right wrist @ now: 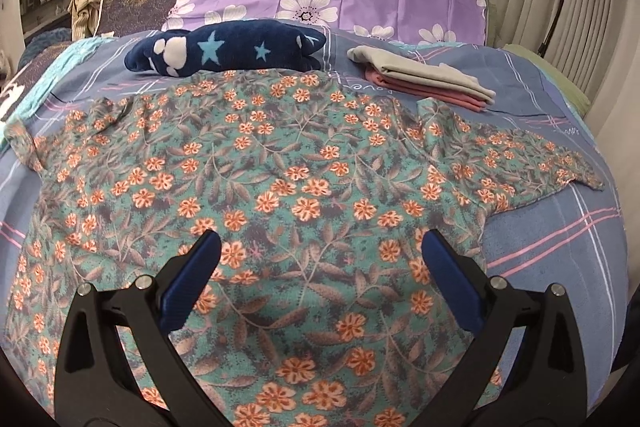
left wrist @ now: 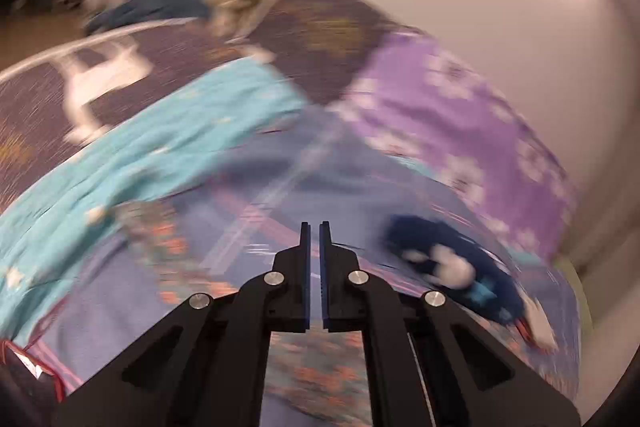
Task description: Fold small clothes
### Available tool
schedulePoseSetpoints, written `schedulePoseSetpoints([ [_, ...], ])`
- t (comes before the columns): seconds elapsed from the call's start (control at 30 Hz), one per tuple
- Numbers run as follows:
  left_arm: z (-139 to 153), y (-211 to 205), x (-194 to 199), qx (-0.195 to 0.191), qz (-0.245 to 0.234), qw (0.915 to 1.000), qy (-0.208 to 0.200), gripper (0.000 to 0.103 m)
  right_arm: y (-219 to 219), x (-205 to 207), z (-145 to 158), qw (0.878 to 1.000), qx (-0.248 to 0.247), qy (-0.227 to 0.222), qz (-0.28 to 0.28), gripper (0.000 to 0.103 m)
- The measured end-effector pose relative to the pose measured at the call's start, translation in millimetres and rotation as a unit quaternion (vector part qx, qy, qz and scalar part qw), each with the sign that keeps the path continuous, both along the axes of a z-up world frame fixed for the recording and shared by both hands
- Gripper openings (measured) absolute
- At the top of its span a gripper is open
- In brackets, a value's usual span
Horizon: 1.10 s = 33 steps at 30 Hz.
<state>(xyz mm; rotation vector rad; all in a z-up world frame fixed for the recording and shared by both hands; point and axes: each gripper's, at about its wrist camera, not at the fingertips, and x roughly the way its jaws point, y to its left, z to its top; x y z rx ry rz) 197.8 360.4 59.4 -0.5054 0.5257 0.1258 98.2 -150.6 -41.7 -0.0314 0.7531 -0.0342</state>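
My right gripper (right wrist: 320,279): jaws spread wide, nothing held, hovering over the floral shirt (right wrist: 280,187), which lies spread flat on the plaid bedsheet (right wrist: 560,239) beneath and ahead of it. Beyond the shirt: navy star garment (right wrist: 228,51), ahead-left; folded pile (right wrist: 424,79), ahead-right. My left gripper (left wrist: 314,227): jaws closed together, nothing visibly between them; view blurred.

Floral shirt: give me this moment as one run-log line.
floral shirt: spread flat on bed, unfolded | left hand-held gripper: shut, empty | right hand-held gripper: open above shirt | folded stack: behind
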Motion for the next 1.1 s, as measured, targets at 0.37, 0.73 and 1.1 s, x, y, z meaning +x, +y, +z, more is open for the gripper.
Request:
schedulePoseSetpoints([
  [0.37,4,-226,-6,0.152,-0.191,0.9697,-0.005,0.026,-46,-20,6,0.999,0.025,-0.011,-0.038,0.101],
  [0.73,-126,6,35,0.103,0.172,0.9536,0.224,0.054,-64,-14,-7,0.998,0.021,0.006,-0.053,0.101],
  [1.1,-152,89,92,0.156,0.275,0.8946,0.316,0.065,-49,3,-14,0.998,-0.006,0.025,-0.055,0.101],
])
